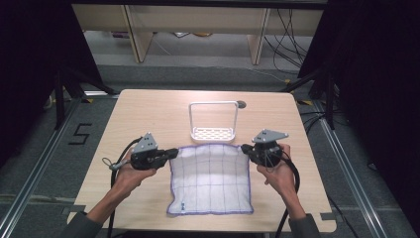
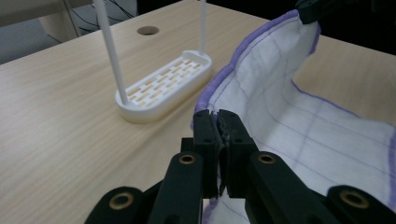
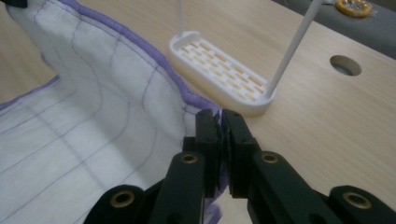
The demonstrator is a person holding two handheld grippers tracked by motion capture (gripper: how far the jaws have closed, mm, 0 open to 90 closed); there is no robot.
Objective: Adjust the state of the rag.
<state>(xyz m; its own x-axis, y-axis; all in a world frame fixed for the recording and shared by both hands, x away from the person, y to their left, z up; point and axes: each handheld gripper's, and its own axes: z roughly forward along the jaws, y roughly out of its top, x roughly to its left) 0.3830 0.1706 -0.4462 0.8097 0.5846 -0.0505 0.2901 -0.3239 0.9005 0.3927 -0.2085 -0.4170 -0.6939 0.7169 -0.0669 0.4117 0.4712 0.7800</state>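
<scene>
- The left tool point(image 1: 173, 152) has its jaws pressed together on the far left corner of the cloth point(image 1: 210, 179); in the left gripper view point(image 2: 218, 122) the purple hem sits pinched between the two black pads.
- The right tool point(image 1: 245, 148) is likewise clamped on the far right corner of the cloth; in the right gripper view point(image 3: 219, 122) a bit of hem shows between its closed jaws.
- Each tool is held in a hand: the left hand point(image 1: 130, 171) and the right hand point(image 1: 280, 174) come in from the near edge of the worktop point(image 1: 143, 109), with a cable trailing back from each tool.
- The two tools face each other across the cloth's far edge, well apart, with that edge stretched between them.
- The cloth is white with thin purple grid lines and a purple border. Its far edge is lifted off the worktop by the two grips; in both gripper views it curves up from the surface towards the other tool.
- The near part of the cloth lies flat on the worktop, towards the person's side, with a small label by the near left corner.
- Just beyond the cloth's far edge stands a white rack point(image 1: 213, 133) with a slotted base and a tall wire loop, upright on the worktop, close to the cloth.
- Beyond the rack, a round hole point(image 1: 241, 104) is cut in the worktop near its far edge.
</scene>
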